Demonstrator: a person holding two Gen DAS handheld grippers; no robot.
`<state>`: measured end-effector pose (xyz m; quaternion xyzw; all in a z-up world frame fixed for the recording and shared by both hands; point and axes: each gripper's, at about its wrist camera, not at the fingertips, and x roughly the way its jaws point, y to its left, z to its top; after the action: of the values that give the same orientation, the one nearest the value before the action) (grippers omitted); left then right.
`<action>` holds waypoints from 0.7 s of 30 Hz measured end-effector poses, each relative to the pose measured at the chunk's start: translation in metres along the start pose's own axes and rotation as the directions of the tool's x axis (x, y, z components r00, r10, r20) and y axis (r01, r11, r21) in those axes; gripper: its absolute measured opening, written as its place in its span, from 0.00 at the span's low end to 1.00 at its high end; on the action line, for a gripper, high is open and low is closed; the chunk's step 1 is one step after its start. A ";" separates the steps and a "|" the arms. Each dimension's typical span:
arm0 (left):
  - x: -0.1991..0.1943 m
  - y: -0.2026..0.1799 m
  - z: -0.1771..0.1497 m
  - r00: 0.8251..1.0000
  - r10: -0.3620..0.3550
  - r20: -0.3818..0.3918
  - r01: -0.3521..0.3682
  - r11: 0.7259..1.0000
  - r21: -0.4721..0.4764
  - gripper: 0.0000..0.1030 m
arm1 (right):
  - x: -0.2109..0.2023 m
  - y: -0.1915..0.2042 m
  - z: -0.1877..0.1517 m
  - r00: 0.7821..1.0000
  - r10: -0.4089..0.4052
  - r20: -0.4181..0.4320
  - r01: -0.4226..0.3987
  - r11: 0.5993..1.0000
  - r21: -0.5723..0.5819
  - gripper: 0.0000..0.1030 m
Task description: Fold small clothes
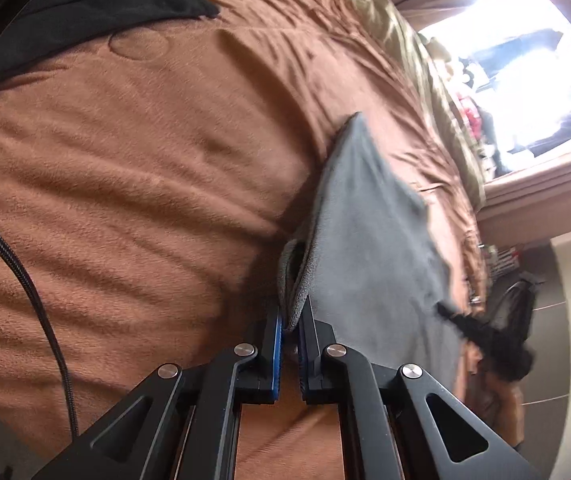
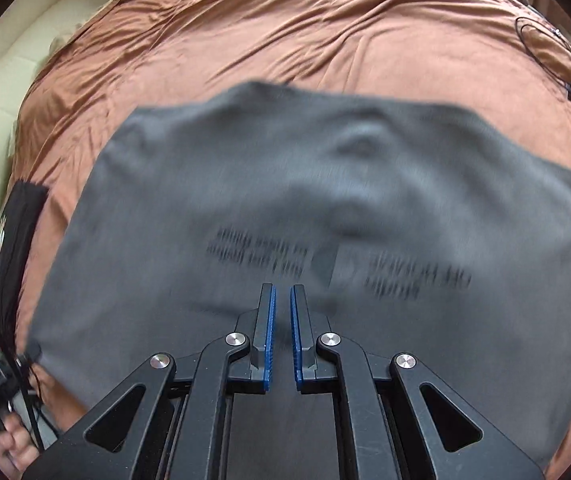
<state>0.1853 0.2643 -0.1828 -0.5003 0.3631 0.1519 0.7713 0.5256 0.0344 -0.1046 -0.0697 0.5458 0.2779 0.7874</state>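
A grey T-shirt with a dark print, blurred, spreads over the brown blanket. In the left wrist view my left gripper is shut on a folded edge of the grey T-shirt, which rises off the blanket toward my right gripper, a dark blur at its far edge. In the right wrist view my right gripper is shut above the shirt near the print, with grey cloth filling the narrow gap between the blue pads. My left gripper, in a hand, holds the shirt's lower left corner.
A black garment lies on the brown blanket, also seen as black garment near the bed's left edge. A thin cable loops at the far right. A braided cable hangs near my left gripper. Bright window beyond the bed.
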 end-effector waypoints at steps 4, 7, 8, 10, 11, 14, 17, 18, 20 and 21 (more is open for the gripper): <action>-0.011 -0.021 0.005 0.999 -0.048 0.008 0.048 0.998 0.041 0.06 | 0.001 0.002 -0.030 0.999 0.007 -0.041 -0.007 1.000 0.013 0.04; -0.018 -0.038 0.009 0.997 -0.073 0.014 0.072 0.994 0.080 0.06 | -0.004 -0.005 -0.049 0.998 0.033 -0.047 -0.031 0.999 0.044 0.04; -0.021 -0.045 0.010 0.996 -0.083 0.016 0.081 0.992 0.093 0.06 | -0.005 -0.006 -0.055 0.998 0.038 -0.047 -0.035 0.998 0.050 0.04; -0.025 -0.060 0.013 0.994 -0.105 0.018 0.102 0.988 0.118 0.06 | -0.007 -0.008 -0.068 0.998 0.045 -0.048 -0.042 0.997 0.063 0.04; -0.026 -0.066 0.015 0.993 -0.114 0.018 0.111 0.986 0.126 0.06 | -0.009 -0.009 -0.074 0.997 0.054 -0.047 -0.051 0.996 0.071 0.04; -0.031 -0.086 0.017 0.990 -0.140 0.017 0.136 0.978 0.157 0.06 | -0.013 -0.008 -0.091 0.996 0.074 -0.045 -0.070 0.994 0.080 0.04; -0.034 -0.104 0.016 0.987 -0.158 0.013 0.153 0.969 0.195 0.06 | -0.016 -0.006 -0.103 0.995 0.091 -0.045 -0.087 0.993 0.085 0.04; -0.035 -0.111 0.016 0.987 -0.161 0.012 0.155 0.966 0.207 0.06 | -0.017 -0.004 -0.109 0.994 0.096 -0.042 -0.093 0.992 0.085 0.04; -0.036 -0.126 0.014 0.986 -0.168 0.009 0.161 0.959 0.233 0.06 | -0.019 -0.002 -0.114 0.994 0.104 -0.039 -0.100 0.992 0.080 0.04; -0.035 -0.134 0.014 0.985 -0.171 0.007 0.164 0.956 0.244 0.06 | -0.020 -0.002 -0.116 0.994 0.107 -0.037 -0.104 0.992 0.078 0.04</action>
<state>0.2465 0.2203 -0.0664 -0.4293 0.3243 0.0475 0.8416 0.4262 -0.0228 -0.1331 -0.0165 0.5748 0.2967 0.7624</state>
